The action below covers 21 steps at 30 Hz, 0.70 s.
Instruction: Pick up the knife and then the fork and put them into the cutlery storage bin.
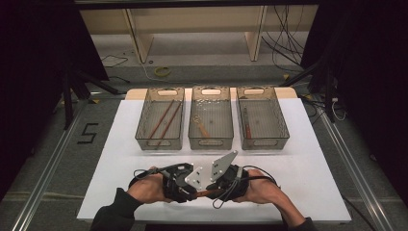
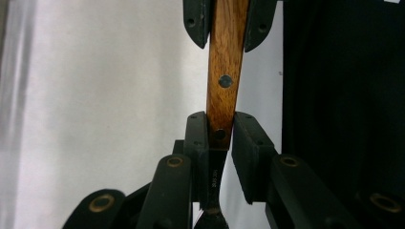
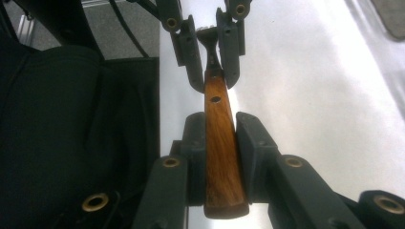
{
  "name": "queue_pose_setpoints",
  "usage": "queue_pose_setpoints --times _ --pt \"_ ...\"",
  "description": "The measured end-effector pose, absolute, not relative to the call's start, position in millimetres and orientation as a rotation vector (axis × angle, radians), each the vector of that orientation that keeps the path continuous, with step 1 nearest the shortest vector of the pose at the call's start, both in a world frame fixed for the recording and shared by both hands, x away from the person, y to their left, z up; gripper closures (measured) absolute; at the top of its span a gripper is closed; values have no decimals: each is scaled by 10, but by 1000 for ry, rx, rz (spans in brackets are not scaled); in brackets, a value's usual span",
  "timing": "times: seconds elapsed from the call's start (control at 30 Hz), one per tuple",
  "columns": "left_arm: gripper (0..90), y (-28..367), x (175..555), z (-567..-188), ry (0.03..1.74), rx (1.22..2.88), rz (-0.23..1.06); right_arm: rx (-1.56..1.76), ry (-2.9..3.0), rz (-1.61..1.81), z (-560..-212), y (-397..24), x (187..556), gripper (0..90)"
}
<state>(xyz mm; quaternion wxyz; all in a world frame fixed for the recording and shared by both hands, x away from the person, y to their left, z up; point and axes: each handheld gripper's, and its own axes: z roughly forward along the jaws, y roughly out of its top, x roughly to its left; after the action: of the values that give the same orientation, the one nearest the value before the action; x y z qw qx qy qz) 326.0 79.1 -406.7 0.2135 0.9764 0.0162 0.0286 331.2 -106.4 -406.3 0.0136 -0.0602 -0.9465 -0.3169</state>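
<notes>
A utensil with a brown wooden handle (image 1: 204,193) and a metal neck hangs between my two grippers, just above the white table near its front edge. My left gripper (image 2: 220,124) is shut on the handle (image 2: 224,71) where it meets the dark metal neck. My right gripper (image 3: 220,121) faces it and is shut on the butt end of the handle (image 3: 219,157). In the right gripper view the left gripper (image 3: 213,85) stands just beyond, and the metal neck (image 3: 210,36) runs on between its jaws. The utensil's working end is hidden.
Three mesh baskets stand in a row at the back: the left one (image 1: 142,120) holds two long sticks, the middle one (image 1: 210,143) a small wooden utensil, the right one (image 1: 284,126) a slim utensil. The white table (image 1: 308,163) lies bare around the hands.
</notes>
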Motion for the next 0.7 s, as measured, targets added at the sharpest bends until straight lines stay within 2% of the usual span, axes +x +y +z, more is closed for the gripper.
queue_pose_setpoints --times 0.17,0.3,0.33,0.47,0.7 --pt "738 799 3268 -4021 74 2658 133 -212 -2981 -992 -3964 -1100 3298 755" --pt "625 843 3291 -3965 117 2612 177 -279 -2996 -989 -3896 -1168 3338 756" --pt "567 852 3298 -3959 159 2581 199 -303 -3001 -989 -3878 -1189 3343 756" --pt "434 946 3389 -3876 283 2426 291 -412 -3009 -1020 -3784 -1334 3448 755" --pt "304 1114 3496 -3822 476 2266 322 -656 -2985 -1116 -3608 -1668 3647 756"
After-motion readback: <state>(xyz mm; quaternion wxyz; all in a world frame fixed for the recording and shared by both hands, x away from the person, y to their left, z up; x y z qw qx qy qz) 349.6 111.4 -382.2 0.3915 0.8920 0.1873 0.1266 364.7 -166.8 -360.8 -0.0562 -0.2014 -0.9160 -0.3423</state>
